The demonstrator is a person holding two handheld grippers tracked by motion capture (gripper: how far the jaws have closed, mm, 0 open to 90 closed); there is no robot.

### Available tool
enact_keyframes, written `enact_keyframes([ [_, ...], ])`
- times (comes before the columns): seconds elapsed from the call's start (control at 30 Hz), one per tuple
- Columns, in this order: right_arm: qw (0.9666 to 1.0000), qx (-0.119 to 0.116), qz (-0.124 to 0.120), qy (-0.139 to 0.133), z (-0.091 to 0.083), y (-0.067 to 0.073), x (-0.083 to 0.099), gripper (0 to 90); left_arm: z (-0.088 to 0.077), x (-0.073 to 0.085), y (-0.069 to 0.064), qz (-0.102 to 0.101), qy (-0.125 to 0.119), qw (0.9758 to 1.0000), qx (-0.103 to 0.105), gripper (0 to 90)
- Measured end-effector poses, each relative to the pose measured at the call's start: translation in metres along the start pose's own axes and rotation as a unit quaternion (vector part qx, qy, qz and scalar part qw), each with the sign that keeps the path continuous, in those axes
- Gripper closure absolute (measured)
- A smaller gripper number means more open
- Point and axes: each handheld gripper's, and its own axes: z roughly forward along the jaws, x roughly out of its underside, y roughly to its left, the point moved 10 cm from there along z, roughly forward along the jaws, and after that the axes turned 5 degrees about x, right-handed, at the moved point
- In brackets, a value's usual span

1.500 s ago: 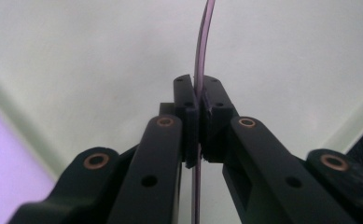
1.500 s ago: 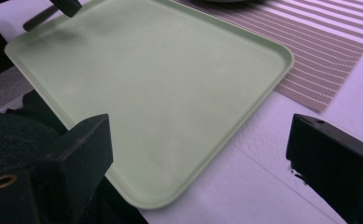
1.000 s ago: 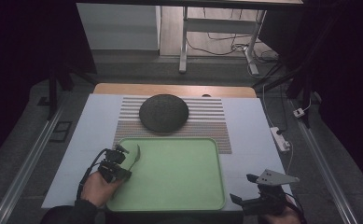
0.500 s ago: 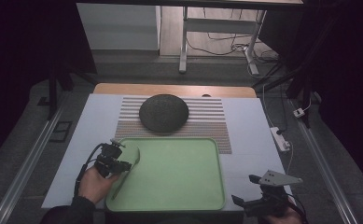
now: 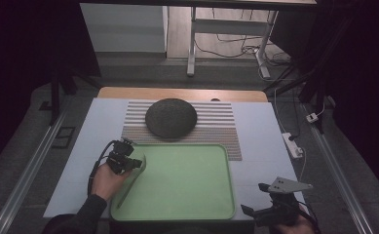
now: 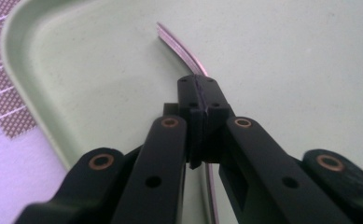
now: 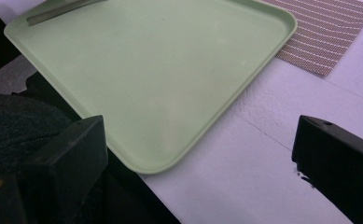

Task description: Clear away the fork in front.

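Nearest to us, the right gripper (image 5: 271, 212) sits at about 5 o'clock off the flat pale-green plastic tray (image 5: 197, 195), jaws spread wide with nothing between them. Over at 9 o'clock, the left gripper (image 5: 137, 165) has just been closing and now pinches a thin, bendy, pale strip (image 6: 181, 49) that curves up off the tray's left side. We reckon it's light and floppy, maybe a bit slick, so grabbing near the middle should sag less. Further back at 12 o'clock, a dark round dome-shaped object (image 5: 171, 117) rests on a striped woven mat (image 5: 221, 129) on the bench.
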Motion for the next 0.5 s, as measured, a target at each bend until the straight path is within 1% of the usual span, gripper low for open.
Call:
enact_keyframes([
  [0.07,1.0,0.0,-0.002,0.002,0.0,0.0,0.0,3.7,0.002,-0.001,-0.002,0.001,0.001,1.0,0.005,88.6],
  [0.17,1.0,-0.001,-0.004,0.003,0.001,0.001,0.0,3.8,0.003,-0.002,-0.006,0.006,0.001,1.0,0.006,88.6],
  [0.23,1.0,-0.002,-0.004,0.004,0.001,0.001,0.001,3.9,0.003,-0.002,-0.009,0.008,0.0,0.9999,0.012,88.6],
  [0.33,1.0,-0.002,-0.004,0.005,0.001,0.001,0.001,4.0,0.006,-0.002,-0.016,0.013,0.004,0.9996,0.026,88.6],
  [0.43,1.0,-0.002,-0.004,0.004,0.001,0.001,0.001,4.1,0.011,0.0,-0.021,0.024,0.015,0.9993,0.027,88.6],
  [0.5,1.0,-0.003,-0.004,0.004,0.001,0.001,0.001,4.1,0.01,-0.001,-0.022,0.031,0.014,0.9992,0.023,88.6],
])
